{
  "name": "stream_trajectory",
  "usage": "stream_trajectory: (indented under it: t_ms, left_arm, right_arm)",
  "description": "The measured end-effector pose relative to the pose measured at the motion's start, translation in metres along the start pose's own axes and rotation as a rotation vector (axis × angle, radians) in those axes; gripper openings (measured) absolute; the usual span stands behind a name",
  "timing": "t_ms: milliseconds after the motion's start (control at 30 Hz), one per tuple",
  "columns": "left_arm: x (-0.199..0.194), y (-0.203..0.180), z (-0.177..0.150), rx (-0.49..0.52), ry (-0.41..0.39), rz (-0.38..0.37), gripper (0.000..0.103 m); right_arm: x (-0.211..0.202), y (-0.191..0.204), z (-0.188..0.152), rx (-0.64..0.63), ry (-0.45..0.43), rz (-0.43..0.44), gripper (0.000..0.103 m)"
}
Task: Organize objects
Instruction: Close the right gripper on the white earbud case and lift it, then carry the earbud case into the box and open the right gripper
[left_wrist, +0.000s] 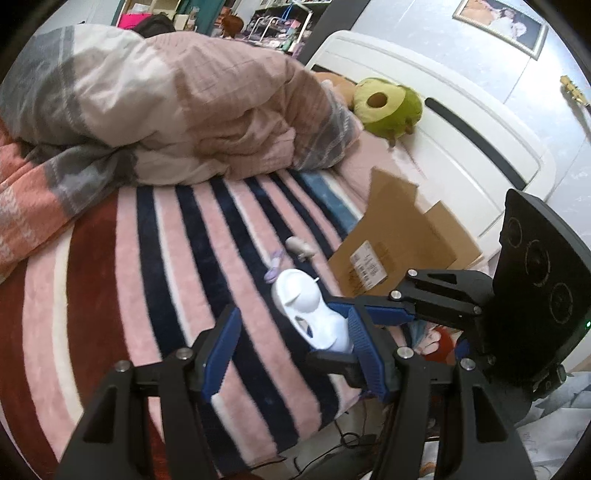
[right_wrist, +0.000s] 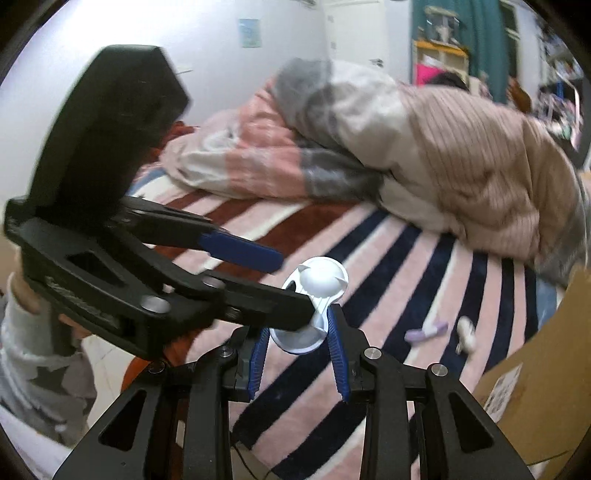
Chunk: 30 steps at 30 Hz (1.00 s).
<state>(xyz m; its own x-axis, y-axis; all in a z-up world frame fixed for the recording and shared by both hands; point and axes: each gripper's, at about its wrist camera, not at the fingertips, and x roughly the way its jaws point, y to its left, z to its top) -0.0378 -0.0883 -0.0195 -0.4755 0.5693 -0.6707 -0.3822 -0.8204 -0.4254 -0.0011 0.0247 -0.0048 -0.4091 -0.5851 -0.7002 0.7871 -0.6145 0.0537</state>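
Note:
A white plastic gadget with round ends (left_wrist: 314, 314) (right_wrist: 314, 295) hangs above the striped bed near its edge. My right gripper (right_wrist: 299, 343) (left_wrist: 349, 314) is shut on its lower round end. My left gripper (left_wrist: 291, 350) (right_wrist: 266, 280) is open, its jaws standing wide on either side of the gadget; one black finger touches or passes just in front of it. A small purple item (left_wrist: 275, 264) (right_wrist: 426, 330) and a small white item (left_wrist: 300, 246) (right_wrist: 466, 334) lie on the blanket beyond.
A cardboard box (left_wrist: 399, 236) (right_wrist: 546, 376) stands on the bed at the right. A bunched quilt (left_wrist: 166, 110) (right_wrist: 406, 147) covers the far side. A green avocado plush (left_wrist: 388, 105) leans at the white headboard (left_wrist: 461, 147). Cables lie on the floor (left_wrist: 351, 439) below the bed edge.

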Motion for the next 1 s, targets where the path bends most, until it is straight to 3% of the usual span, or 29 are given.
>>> stream_trajectory:
  t_ms: [267,533,733,1000]
  left_arm:
    - [0.000,-0.036,0.025,0.054,-0.038,-0.041,0.041]
    - [0.024,-0.088,0.057,0.132,-0.048,-0.058,0.040]
    - [0.061,-0.138,0.081,0.203,-0.014,-0.081,0.040]
    - [0.115,-0.187,0.092,0.255,0.080,-0.103,0.040]
  right_arm:
    - [-0.031,-0.016,0.006,-0.027,-0.035,-0.009,0.026]
    - [-0.074,-0.055,-0.002,0.003,-0.084,-0.079,0.026]
    - [-0.109,-0.100,-0.023,0.057,-0.105,-0.126,0.026]
    - [-0.136,-0.153,-0.056,0.127,-0.061,-0.148,0.026]
